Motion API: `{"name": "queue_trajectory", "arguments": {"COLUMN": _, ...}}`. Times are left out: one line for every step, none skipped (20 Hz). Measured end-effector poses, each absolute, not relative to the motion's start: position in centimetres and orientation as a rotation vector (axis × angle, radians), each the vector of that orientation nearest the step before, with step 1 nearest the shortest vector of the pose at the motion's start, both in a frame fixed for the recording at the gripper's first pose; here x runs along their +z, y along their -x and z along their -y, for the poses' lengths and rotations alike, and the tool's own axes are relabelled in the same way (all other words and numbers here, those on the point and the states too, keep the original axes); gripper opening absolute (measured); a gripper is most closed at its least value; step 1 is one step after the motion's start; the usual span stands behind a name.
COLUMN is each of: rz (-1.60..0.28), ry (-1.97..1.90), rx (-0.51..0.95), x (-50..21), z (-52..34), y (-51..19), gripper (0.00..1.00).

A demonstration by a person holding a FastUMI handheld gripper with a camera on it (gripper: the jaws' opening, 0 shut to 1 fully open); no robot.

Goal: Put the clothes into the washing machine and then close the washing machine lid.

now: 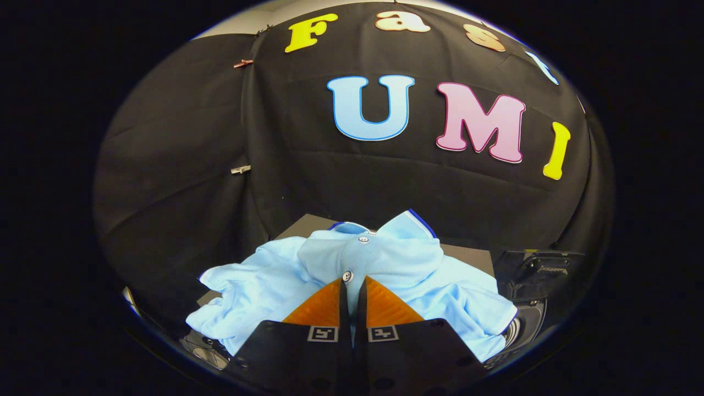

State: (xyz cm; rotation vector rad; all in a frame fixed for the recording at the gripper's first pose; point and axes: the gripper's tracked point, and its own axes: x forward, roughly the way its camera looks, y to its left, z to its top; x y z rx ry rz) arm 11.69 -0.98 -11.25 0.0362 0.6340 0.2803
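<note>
A light blue polo shirt (385,264) with white buttons and a dark blue collar trim hangs bunched just ahead of my fingers. My gripper (352,286) is shut on the shirt's button placket, with a thin strip of cloth pinched between the two fingers. The shirt drapes down on both sides, covering most of what lies below. Parts of the washing machine (528,319) show under the shirt to the right, with a dark raised lid (536,269) beside it. The drum opening is mostly hidden by the cloth.
A grey flat surface (467,254) lies beyond the shirt, in front of the black cloth wall (181,165). Two clips (241,170) hold the cloth at the left seam.
</note>
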Motion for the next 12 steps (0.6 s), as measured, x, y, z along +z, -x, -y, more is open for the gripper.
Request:
{"name": "queue_trajectory", "arguments": {"rz": -0.626, "ry": -0.037, "rx": 0.282, "x": -10.9, "z": 1.9, "y": -11.5, "gripper": 0.05}}
{"name": "queue_trajectory", "arguments": {"rz": -0.621, "ry": -0.038, "rx": 0.285, "x": -10.6, "z": 3.0, "y": -11.3, "gripper": 0.05}}
{"name": "queue_trajectory", "arguments": {"rz": -0.621, "ry": -0.040, "rx": 0.285, "x": -10.5, "z": 4.3, "y": -10.9, "gripper": 0.05}}
{"name": "queue_trajectory", "arguments": {"rz": -0.625, "ry": -0.051, "rx": 0.287, "x": -10.3, "z": 5.6, "y": -10.6, "gripper": 0.05}}
{"name": "queue_trajectory", "arguments": {"rz": -0.627, "ry": -0.069, "rx": 0.289, "x": -10.0, "z": 6.8, "y": -10.4, "gripper": 0.05}}
{"name": "queue_trajectory", "arguments": {"rz": -0.624, "ry": -0.087, "rx": 0.293, "x": -9.6, "z": 8.1, "y": -10.4, "gripper": 0.05}}
{"name": "queue_trajectory", "arguments": {"rz": -0.620, "ry": -0.096, "rx": 0.299, "x": -9.3, "z": 9.7, "y": -10.4, "gripper": 0.05}}
{"name": "queue_trajectory", "arguments": {"rz": -0.619, "ry": -0.098, "rx": 0.305, "x": -9.3, "z": 11.2, "y": -10.3, "gripper": 0.05}}
{"name": "queue_trajectory", "arguments": {"rz": -0.624, "ry": -0.102, "rx": 0.308, "x": -9.3, "z": 13.0, "y": -10.1, "gripper": 0.05}}
{"name": "queue_trajectory", "arguments": {"rz": -0.631, "ry": -0.116, "rx": 0.309, "x": -9.3, "z": 14.8, "y": -10.0, "gripper": 0.05}}
{"name": "queue_trajectory", "arguments": {"rz": -0.641, "ry": -0.140, "rx": 0.309, "x": -9.3, "z": 16.5, "y": -9.8, "gripper": 0.05}}
{"name": "queue_trajectory", "arguments": {"rz": -0.650, "ry": -0.160, "rx": 0.308, "x": -9.5, "z": 18.4, "y": -9.7, "gripper": 0.05}}
